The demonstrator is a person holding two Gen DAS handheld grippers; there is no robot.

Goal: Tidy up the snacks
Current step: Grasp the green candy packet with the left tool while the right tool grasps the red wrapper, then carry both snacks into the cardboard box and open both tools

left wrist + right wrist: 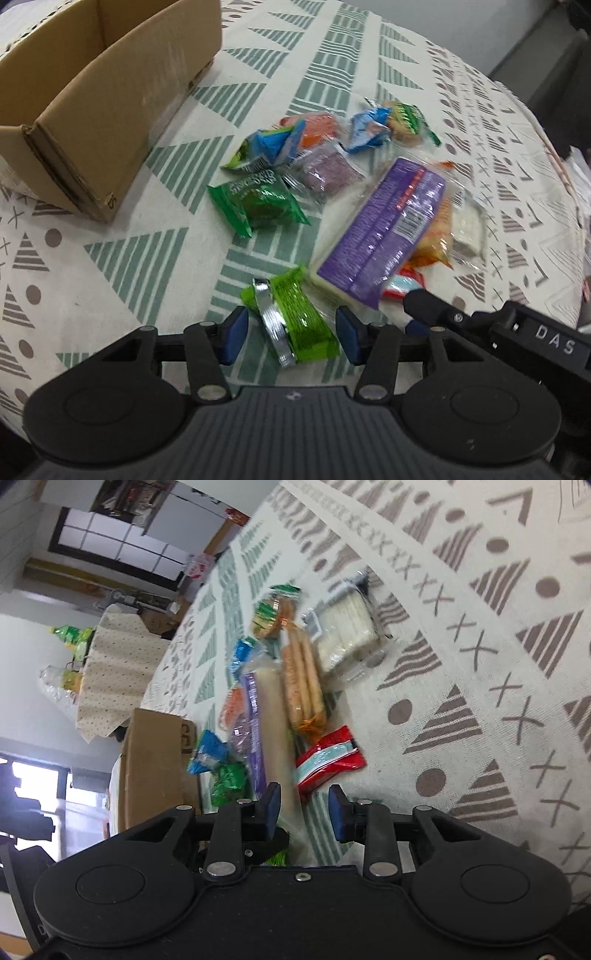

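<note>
Lime-green foil snack packet with a silver seam (291, 317) lies between the pads of the left tongs (291, 334), near the worktop's (110, 258) front edge; the pads flank it without clearly pressing, so a lift now could leave it behind or let the slick foil slide out. Right tongs (303, 808) stand released, nothing gripped, just short of the red-and-teal flat sachet (330, 758); closing early would pinch cloth. Brown cardboard box (92, 122) waits at the far left corner.
</note>
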